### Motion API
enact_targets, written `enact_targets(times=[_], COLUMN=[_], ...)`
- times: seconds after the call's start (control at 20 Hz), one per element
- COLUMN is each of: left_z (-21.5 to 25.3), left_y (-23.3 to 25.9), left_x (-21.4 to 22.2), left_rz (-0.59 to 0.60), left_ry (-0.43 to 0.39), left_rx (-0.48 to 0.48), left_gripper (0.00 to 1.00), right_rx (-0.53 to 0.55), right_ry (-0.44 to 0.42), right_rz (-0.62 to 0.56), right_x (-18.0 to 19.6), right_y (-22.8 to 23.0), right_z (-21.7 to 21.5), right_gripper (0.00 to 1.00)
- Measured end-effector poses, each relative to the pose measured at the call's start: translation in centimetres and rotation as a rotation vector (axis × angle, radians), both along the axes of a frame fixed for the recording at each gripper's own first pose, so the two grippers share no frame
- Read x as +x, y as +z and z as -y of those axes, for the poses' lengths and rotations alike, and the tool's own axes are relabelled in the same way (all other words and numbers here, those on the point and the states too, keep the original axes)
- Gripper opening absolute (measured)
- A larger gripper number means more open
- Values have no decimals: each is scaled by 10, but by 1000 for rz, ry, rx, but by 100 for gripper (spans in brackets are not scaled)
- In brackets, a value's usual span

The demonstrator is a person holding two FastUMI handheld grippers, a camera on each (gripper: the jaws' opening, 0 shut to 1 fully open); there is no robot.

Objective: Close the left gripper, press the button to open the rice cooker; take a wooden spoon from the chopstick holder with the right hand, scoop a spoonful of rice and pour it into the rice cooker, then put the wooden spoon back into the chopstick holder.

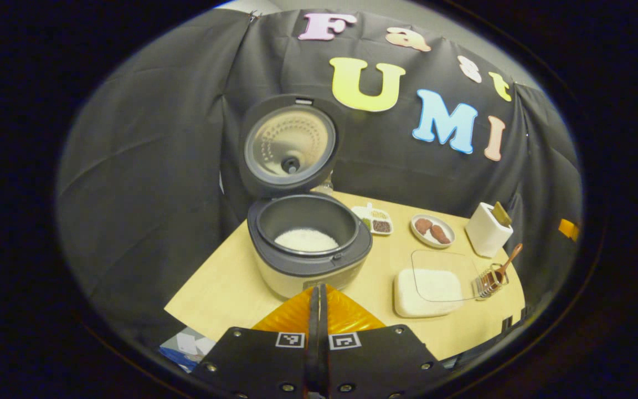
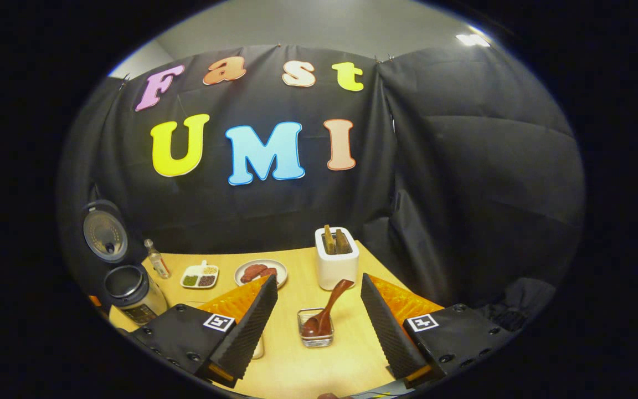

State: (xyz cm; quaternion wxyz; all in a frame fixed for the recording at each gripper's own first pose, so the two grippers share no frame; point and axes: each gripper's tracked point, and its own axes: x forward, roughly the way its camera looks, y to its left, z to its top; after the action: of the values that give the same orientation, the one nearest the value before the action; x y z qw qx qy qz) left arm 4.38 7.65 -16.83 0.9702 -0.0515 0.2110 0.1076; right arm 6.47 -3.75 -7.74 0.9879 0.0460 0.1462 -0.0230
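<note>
The rice cooker [image 1: 308, 260] stands open at the table's left, its lid [image 1: 290, 145] upright and white rice [image 1: 306, 240] in the pot. My left gripper [image 1: 317, 296] is shut on nothing, just in front of the cooker's front wall. A wooden spoon [image 1: 506, 265] leans in the small wire chopstick holder [image 1: 489, 281] at the right. In the right gripper view the spoon [image 2: 325, 313] rests bowl-down in the holder [image 2: 315, 334], and my right gripper [image 2: 319, 282] is open above and around it, not touching. The cooker [image 2: 132, 295] sits far left there.
A white rice box with a clear lid [image 1: 428, 284] lies between cooker and holder. Behind are a white toaster [image 2: 336, 259], a plate of reddish pieces [image 2: 261, 272], a divided dish [image 2: 200, 275] and a small bottle [image 2: 156, 259]. The wooden table [image 1: 225, 288] ends near the holder.
</note>
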Motion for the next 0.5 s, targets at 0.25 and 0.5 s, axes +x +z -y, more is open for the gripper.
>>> enact_targets(times=[0.25, 0.5], left_z=[31, 50], left_y=[54, 76], left_x=[26, 20], left_rz=[150, 221], left_ry=[-10, 57], left_rx=[60, 88], left_gripper=[76, 93], right_rx=[3, 56], right_ry=[11, 29], right_rz=[-22, -113], right_x=[35, 68], right_y=[-18, -51], right_z=[22, 40], right_gripper=[97, 97])
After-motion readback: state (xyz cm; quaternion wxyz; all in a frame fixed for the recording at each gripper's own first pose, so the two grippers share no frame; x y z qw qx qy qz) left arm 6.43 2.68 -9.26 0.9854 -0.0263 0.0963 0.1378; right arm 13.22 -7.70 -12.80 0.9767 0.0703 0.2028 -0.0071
